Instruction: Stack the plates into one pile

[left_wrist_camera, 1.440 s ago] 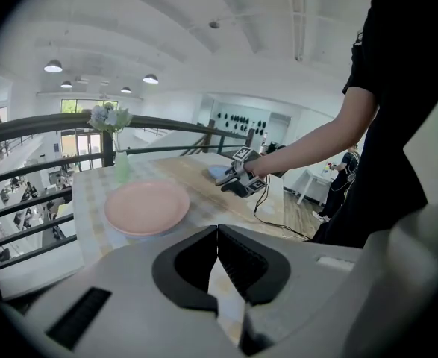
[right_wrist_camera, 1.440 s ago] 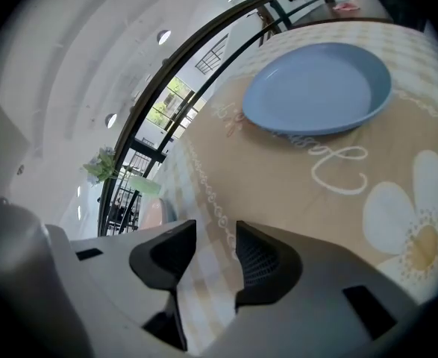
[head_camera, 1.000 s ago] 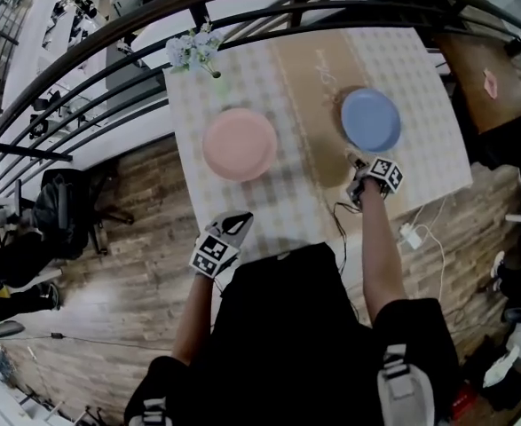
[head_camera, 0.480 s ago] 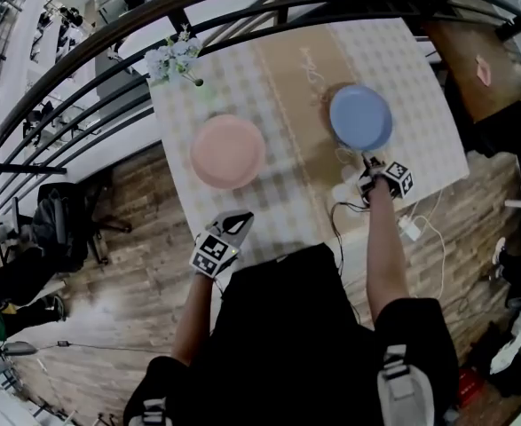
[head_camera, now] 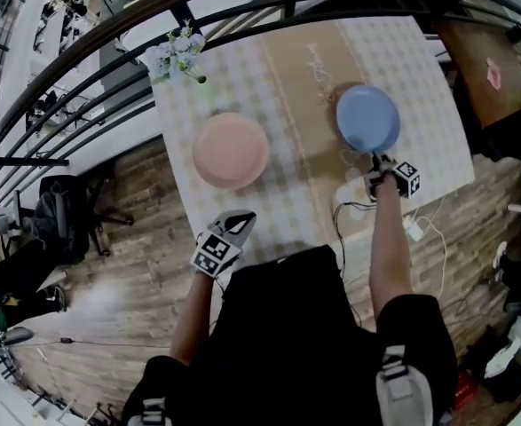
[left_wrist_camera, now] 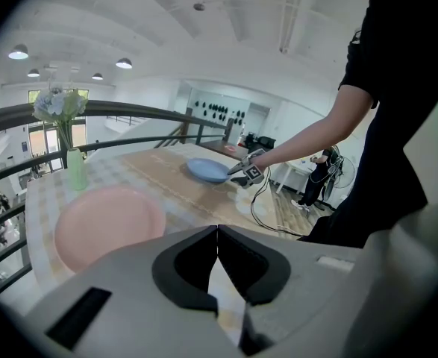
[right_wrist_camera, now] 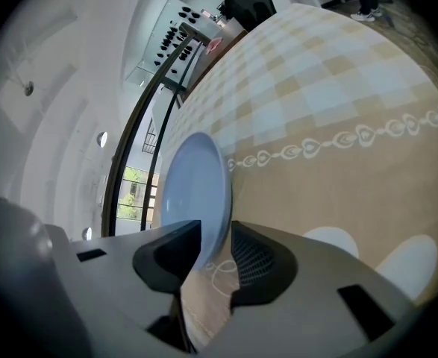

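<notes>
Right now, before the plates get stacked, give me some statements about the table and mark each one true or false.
1. The round pink plate lies flat on the checked tablecloth. True.
2. The round blue plate sits on top of the pink one. False: they lie apart, the blue one on the beige runner.
3. The left hand-held gripper holds the pink plate. False: its jaws are together on nothing, short of that plate.
4. The blue plate's rim stands between the jaws of the right hand-held gripper. True; they are closing.
5. A green vase of flowers stands on the table. True.
</notes>
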`<state>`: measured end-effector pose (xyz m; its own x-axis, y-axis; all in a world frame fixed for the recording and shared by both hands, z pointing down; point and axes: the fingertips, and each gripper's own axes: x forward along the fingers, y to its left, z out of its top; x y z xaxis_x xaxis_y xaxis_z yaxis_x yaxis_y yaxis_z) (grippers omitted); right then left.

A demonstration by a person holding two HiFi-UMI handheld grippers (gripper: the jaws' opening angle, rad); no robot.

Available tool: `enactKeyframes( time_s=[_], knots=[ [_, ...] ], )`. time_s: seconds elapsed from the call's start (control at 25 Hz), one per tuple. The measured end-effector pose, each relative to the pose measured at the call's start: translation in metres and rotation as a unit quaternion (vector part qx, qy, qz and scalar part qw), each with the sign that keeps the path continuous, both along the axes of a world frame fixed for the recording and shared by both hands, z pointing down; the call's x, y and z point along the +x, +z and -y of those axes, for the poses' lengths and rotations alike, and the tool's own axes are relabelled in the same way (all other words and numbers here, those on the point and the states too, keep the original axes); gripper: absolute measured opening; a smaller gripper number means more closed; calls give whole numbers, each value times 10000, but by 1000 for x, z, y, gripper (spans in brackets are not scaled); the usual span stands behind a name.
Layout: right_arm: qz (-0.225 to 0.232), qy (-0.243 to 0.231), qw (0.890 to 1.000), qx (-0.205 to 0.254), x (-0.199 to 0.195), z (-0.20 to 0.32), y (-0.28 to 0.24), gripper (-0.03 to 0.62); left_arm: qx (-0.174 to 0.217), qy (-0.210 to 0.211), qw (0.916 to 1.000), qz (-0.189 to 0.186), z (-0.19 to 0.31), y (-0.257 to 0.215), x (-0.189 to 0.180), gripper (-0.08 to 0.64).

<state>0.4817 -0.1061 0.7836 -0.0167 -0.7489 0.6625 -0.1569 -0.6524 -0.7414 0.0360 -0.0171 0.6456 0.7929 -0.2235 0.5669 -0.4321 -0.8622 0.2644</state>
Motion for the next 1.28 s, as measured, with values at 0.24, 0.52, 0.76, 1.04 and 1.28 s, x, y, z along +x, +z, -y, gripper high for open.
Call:
enactKeyframes(
  time_s=[0.24,0.52,0.76,1.04,1.28],
  knots=[
    [-18,-19,9999,-123,5,11,10,106,-40,-7,10000,38,5,2,0,3],
    [-100,-87,9986,-512,8,11,22,61,-77,-49,9999,73,3,3,-2,3],
    [-39,58,9992,-388,17,14,29,42,-84,-63,9999,21,2,1,0,3],
    [-203,-387,9969,-659,8,13,31,17,-29,-135,9999,-37,3,-6,1,3],
    [-205,-571,9961,-647,-5,12,24,17,15,-205,9998,-41,-2,-7,-3,3]
  ],
)
